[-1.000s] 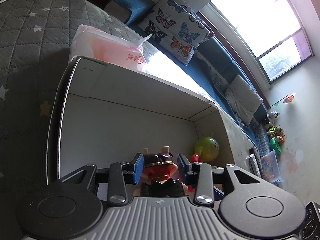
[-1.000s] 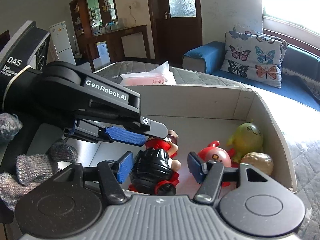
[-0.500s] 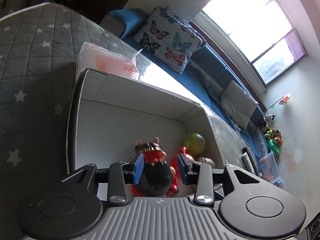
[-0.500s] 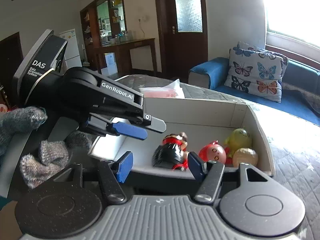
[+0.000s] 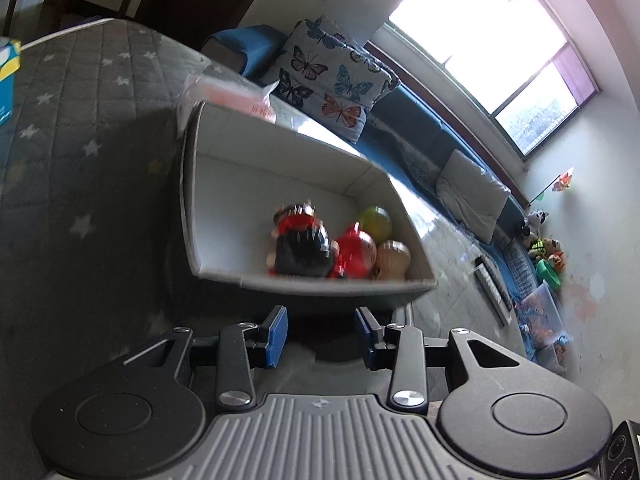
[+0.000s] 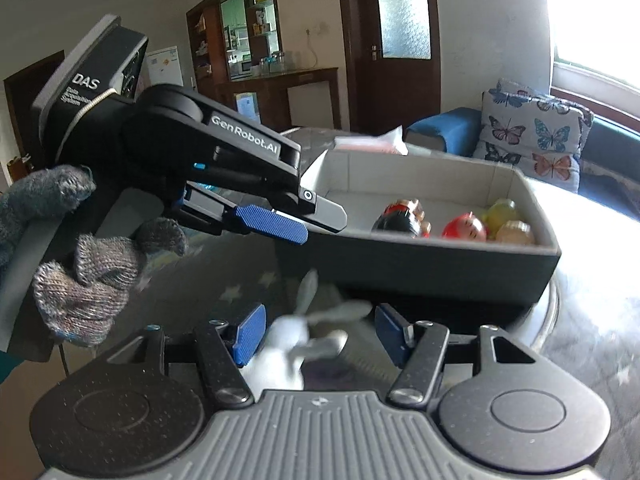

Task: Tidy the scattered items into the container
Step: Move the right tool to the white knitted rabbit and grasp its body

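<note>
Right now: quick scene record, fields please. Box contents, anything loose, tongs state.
box: open, on the quilted surface
in box: black-and-red doll; red toy; green ball; tan toy
loose: white plush, outside the box, blurred
left tongs: open, empty
right tongs: open, the plush lies below them

I see a grey star-quilted bed (image 5: 80, 128) carrying the toy box (image 5: 224, 184), a pink packet (image 5: 228, 96) behind it, a white plush rabbit (image 6: 296, 340) nearer.

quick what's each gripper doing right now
Left gripper: open, holding nothing.
Right gripper: open, empty, with a white plush toy lying below it.
</note>
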`<state>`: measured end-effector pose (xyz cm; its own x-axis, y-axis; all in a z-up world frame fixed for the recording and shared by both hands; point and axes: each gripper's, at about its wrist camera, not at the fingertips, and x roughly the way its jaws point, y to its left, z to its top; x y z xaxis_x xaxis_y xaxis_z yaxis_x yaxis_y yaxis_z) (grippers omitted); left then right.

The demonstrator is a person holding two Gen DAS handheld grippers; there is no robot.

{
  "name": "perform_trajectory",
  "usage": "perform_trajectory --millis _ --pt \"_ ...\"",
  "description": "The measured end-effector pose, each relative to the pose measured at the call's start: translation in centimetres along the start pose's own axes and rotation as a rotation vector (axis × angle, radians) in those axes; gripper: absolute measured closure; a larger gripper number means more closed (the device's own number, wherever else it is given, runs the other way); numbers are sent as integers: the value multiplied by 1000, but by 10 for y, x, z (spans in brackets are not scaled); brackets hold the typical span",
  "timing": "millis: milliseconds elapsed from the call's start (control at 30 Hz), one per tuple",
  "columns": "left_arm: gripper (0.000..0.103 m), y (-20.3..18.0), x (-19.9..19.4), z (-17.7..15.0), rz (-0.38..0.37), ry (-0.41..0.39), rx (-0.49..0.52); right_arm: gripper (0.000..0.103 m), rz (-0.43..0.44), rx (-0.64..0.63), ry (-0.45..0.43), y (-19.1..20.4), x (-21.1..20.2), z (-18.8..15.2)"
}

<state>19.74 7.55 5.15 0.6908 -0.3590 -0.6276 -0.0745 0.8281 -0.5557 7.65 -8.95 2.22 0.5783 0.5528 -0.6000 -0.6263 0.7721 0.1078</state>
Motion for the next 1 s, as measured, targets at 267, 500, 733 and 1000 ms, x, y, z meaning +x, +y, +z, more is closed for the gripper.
perform_trajectory --millis 267,500,733,1000 --pt "64 9 -12 -37 26 15 -10 41 18 10 41 10 -4 -29" --pt "64 19 -13 -53 42 36 -37 42 36 9 69 21 0 -46" --pt "64 28 -5 -56 44 60 -69 49 43 5 99 26 10 -54" --pt "69 37 7 -61 37 83 -106 58 63 6 109 31 13 -56"
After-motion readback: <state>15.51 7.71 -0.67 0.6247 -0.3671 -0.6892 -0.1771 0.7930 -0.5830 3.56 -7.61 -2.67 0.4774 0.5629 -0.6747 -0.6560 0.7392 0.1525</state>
